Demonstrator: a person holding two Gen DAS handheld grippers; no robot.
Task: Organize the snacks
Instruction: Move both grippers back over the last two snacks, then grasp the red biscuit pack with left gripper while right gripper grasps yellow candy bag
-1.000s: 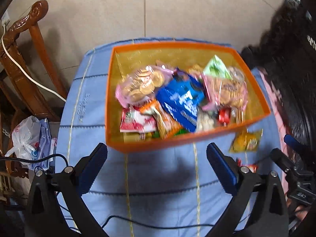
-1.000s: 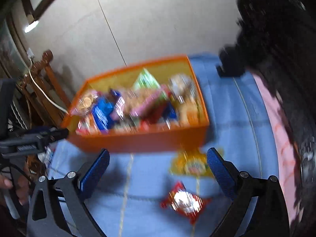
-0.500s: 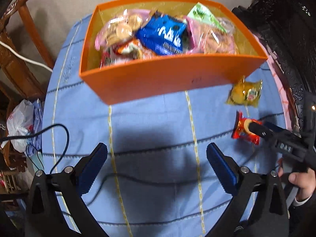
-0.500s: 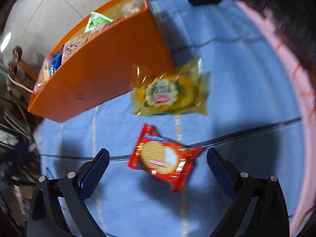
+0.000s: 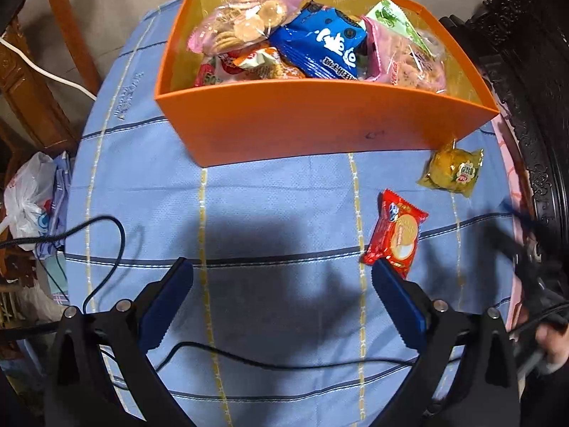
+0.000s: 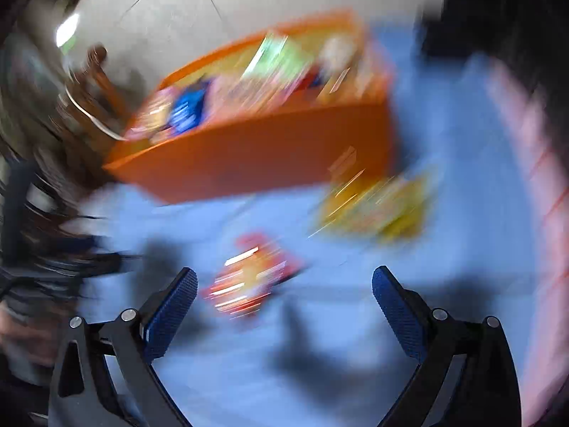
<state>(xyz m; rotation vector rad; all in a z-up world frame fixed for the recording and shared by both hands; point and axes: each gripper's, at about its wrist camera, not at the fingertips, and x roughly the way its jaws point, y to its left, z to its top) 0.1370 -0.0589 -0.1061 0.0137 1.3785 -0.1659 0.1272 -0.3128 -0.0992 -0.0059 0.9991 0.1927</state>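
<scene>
Your left gripper [image 5: 281,299] hangs wide open and empty over the blue tablecloth [image 5: 270,213]. Your right gripper [image 6: 284,297] is spread open too, holding nothing; its view is heavily blurred. Orange box [image 5: 320,124] sits full of snack packets. Red biscuit packet [image 5: 396,235] and yellow packet [image 5: 451,172] lie on the cloth, just outside the box's near right corner.
</scene>
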